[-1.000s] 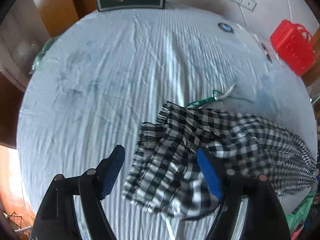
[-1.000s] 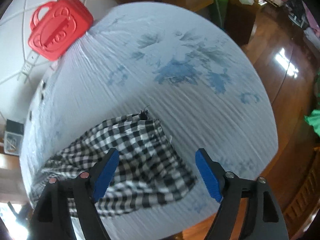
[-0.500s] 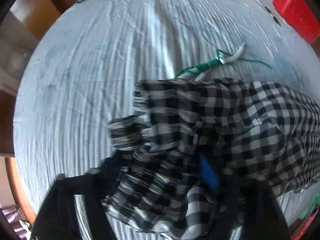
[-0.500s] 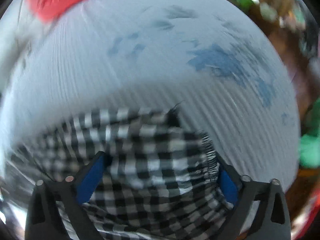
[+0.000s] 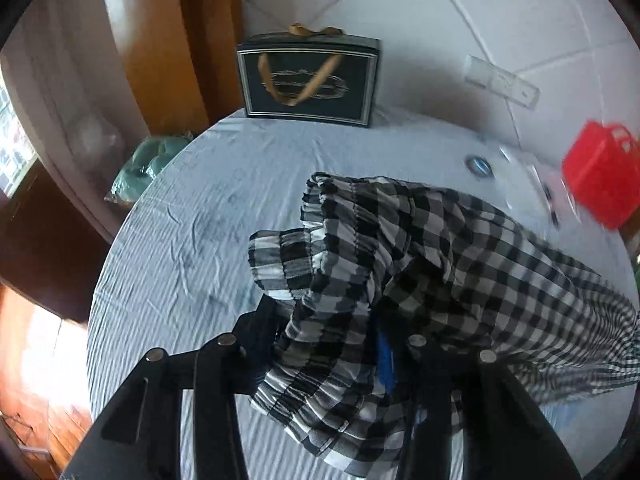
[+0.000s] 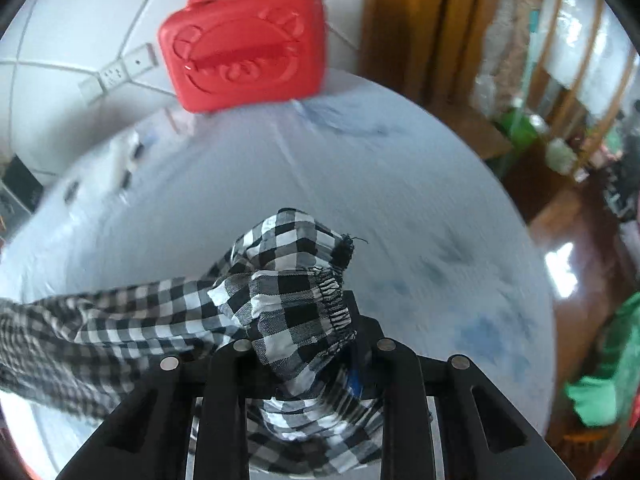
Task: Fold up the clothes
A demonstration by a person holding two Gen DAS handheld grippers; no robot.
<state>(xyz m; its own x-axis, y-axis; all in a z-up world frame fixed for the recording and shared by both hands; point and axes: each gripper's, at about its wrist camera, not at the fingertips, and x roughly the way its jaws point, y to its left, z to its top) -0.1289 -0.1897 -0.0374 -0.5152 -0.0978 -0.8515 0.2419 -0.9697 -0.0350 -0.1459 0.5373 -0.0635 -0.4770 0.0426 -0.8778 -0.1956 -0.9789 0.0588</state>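
Fingers (image 5: 384,360) pinching checked garment (image 5: 420,248)

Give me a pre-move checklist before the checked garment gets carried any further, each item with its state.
1. Left gripper shut on the checked garment: ok, cloth bunched between its fingers.
2. Right gripper shut on the same garment: ok, elastic hem pinched there.
3. Garment lifted off the blue-grey tablecloth: cannot tell, the held ends look raised but the middle may drag.
4. Cloth spread flat between the grippers: not ok, it is crumpled and folded over itself.
5. Red plastic case apart from the garment: ok, it stands at the table's far edge.
6. Dark gift bag apart from the garment: ok, bare tablecloth lies between.
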